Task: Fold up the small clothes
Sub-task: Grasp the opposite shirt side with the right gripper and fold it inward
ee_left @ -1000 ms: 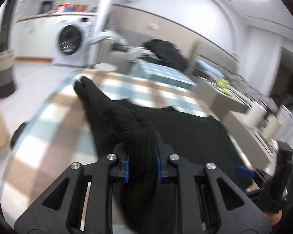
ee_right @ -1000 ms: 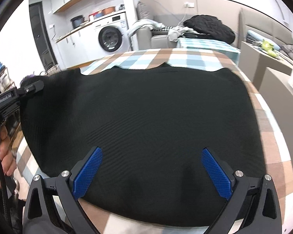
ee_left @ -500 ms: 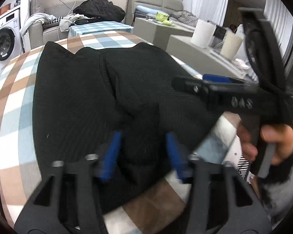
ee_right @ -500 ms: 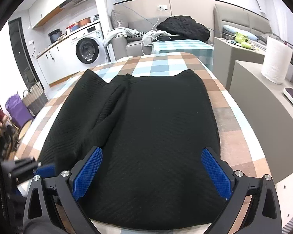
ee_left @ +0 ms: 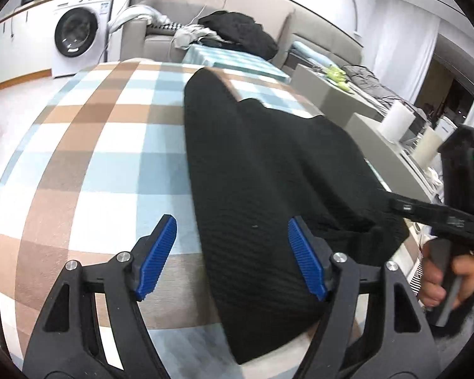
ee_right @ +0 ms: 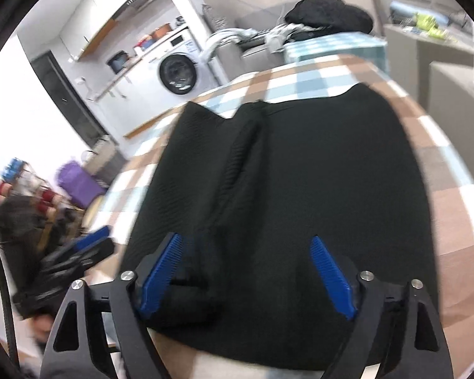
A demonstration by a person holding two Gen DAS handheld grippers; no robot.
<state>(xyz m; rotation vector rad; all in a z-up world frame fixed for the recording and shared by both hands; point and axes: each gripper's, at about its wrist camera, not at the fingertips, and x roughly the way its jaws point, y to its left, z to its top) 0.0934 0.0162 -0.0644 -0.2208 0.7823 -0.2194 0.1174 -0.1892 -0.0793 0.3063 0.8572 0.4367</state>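
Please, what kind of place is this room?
Most likely a home, an open living and laundry area: a front-loading washing machine under a counter, a grey sofa piled with clothes, and a checked tablecloth where a black garment lies.

Both wrist cameras look steeply down along their fingers, close over the checked tablecloth (ee_left: 88, 145). The left view faces the sofa (ee_left: 161, 41) and washing machine (ee_left: 79, 33); the right view, apparently motion-blurred, shares them and the black garment (ee_right: 316, 173).
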